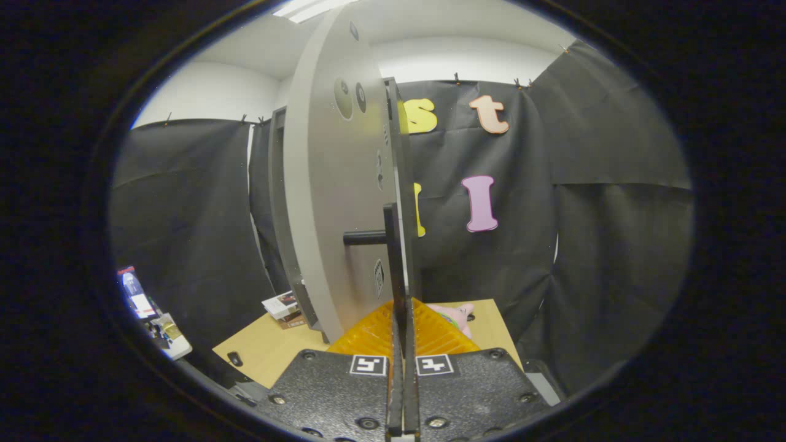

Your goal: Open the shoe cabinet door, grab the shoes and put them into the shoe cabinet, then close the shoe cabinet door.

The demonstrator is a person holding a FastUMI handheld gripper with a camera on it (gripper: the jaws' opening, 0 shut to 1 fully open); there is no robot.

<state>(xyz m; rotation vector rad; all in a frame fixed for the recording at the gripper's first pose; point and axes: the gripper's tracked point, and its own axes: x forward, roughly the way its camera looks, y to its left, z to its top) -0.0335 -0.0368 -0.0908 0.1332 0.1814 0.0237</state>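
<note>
The grey shoe cabinet door (334, 184) stands just ahead of me, swung out and seen almost edge-on. Its black handle bar (389, 245) runs upright along the door, joined to the face by a short black post. My gripper (402, 305) is shut on this bar, and both fingers (368, 334) press on it from either side. The dark cabinet body (277, 184) stands behind the door on the far side. A pink soft item (457, 314), possibly a shoe, lies on the table just beyond the fingers, partly hidden by them.
The cabinet stands on a light wooden table (264, 350). Small printed boxes (282, 305) lie at the cabinet's foot, and a small dark object (234, 358) lies on the tabletop near them. A cluttered white stand (156, 328) sits beyond the table's edge. Black cloth walls surround the booth.
</note>
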